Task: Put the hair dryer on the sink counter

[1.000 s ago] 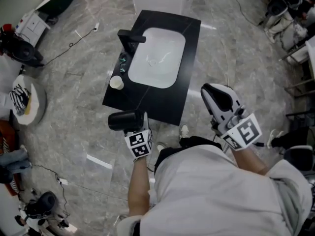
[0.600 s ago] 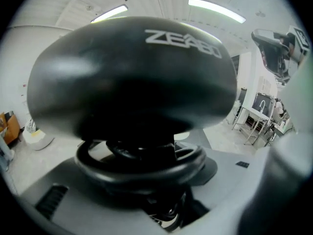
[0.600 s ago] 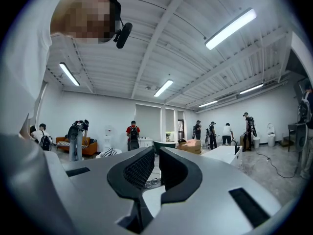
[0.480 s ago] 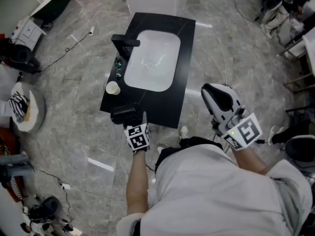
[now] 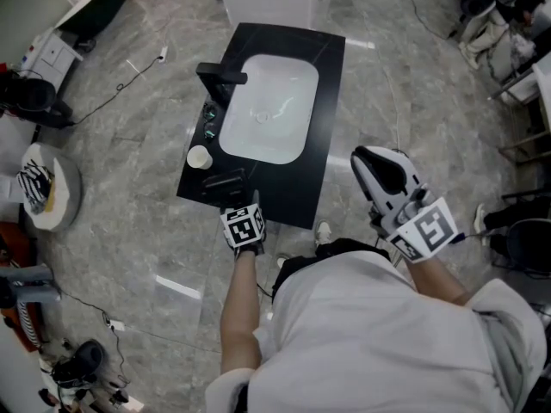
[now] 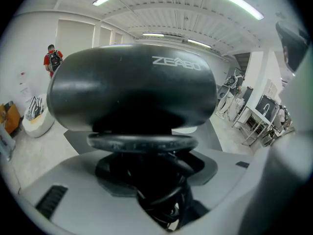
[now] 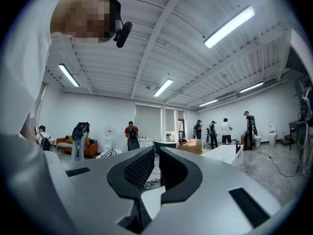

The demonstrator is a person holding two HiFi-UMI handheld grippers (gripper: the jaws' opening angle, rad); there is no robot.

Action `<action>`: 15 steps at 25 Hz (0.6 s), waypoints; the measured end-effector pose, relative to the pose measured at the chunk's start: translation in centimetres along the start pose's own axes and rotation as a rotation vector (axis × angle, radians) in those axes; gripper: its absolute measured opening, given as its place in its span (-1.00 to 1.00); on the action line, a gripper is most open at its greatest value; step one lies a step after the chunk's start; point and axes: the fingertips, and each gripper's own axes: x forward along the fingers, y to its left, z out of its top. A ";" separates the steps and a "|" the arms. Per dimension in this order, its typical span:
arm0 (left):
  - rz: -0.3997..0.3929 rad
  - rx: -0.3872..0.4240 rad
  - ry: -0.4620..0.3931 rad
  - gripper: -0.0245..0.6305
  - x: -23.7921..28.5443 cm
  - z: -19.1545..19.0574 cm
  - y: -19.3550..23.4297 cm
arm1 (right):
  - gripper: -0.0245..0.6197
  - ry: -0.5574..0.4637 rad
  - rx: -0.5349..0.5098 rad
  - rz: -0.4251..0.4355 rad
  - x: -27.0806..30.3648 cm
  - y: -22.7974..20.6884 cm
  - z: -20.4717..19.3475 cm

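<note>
The left gripper (image 5: pixel 235 203), clamped on the hair dryer (image 5: pixel 225 182), holds it low over the surface (image 5: pixel 294 194) at its near left corner, just in front of the basin (image 5: pixel 271 106), barrel lying along the front edge, while the empty right gripper (image 7: pixel 155 165), jaws all but together, hangs well off to the basin's right.

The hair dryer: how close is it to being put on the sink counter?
Nearly there: the black hair dryer hangs over the near left corner of the black sink counter. In hand: the left gripper is clamped on it. Left: resting it on the counter, which I can't confirm from here, then letting go.
</note>
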 end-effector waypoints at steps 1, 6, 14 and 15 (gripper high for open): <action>-0.001 -0.007 0.008 -0.20 0.2 0.0 0.0 | -0.76 -0.001 0.002 0.003 0.1 0.0 0.0; -0.008 -0.059 0.048 -0.20 1.2 0.1 0.2 | -0.76 -0.011 0.010 0.012 0.6 -0.2 0.2; -0.021 -0.112 0.129 -0.19 2.8 -0.3 0.4 | -0.76 -0.022 0.023 0.012 1.1 -1.3 0.0; -0.024 -0.115 0.137 -0.19 2.9 -0.3 0.3 | -0.76 -0.023 0.023 0.012 1.2 -1.4 0.0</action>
